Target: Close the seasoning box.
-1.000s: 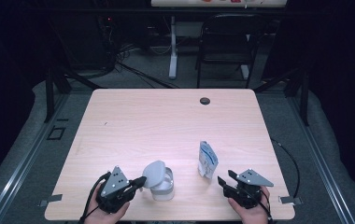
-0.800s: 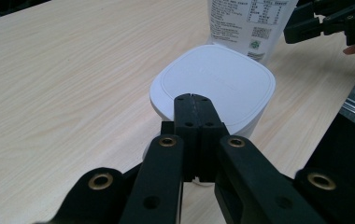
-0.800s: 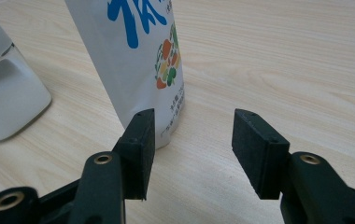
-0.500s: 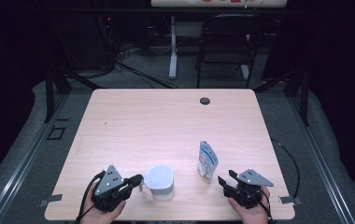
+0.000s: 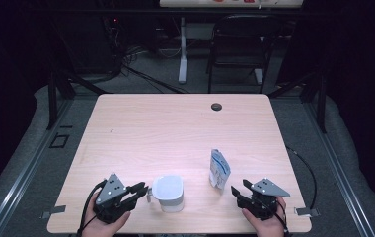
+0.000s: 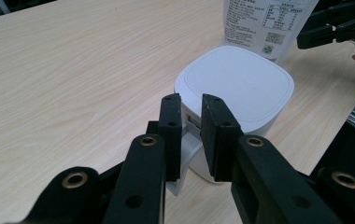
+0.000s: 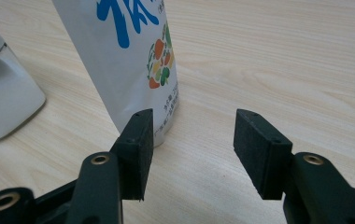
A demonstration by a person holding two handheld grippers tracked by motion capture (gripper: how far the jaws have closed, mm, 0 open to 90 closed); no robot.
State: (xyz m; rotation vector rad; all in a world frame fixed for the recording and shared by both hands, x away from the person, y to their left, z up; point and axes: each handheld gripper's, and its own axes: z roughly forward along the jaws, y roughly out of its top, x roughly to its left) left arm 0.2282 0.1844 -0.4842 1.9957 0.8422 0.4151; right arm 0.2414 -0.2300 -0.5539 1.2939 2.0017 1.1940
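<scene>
So compared to a second back, the white container (image 5: pixel 168 192) has its lid flat on top now, where before we had that lid tipped up at an angle, and our left gripper (image 5: pixel 141 190) has slid a little toward the table's near left corner. Its jaws have just been opening: there's a narrow gap between them, with the container's little handle tab (image 6: pixel 190 128) sitting in that gap, and we can't tell if the pads touch it. The container stands right in front of those jaws, near the front edge of the table (image 5: pixel 175 128). Our right gripper (image 5: pixel 239 190) is spread wide with nothing in it, and the pouch (image 5: pixel 219 169) stands just ahead of its left jaw. The left gripper view gives us the pouch's printed back label, while the right gripper view has the blue lettering and veggie picture
</scene>
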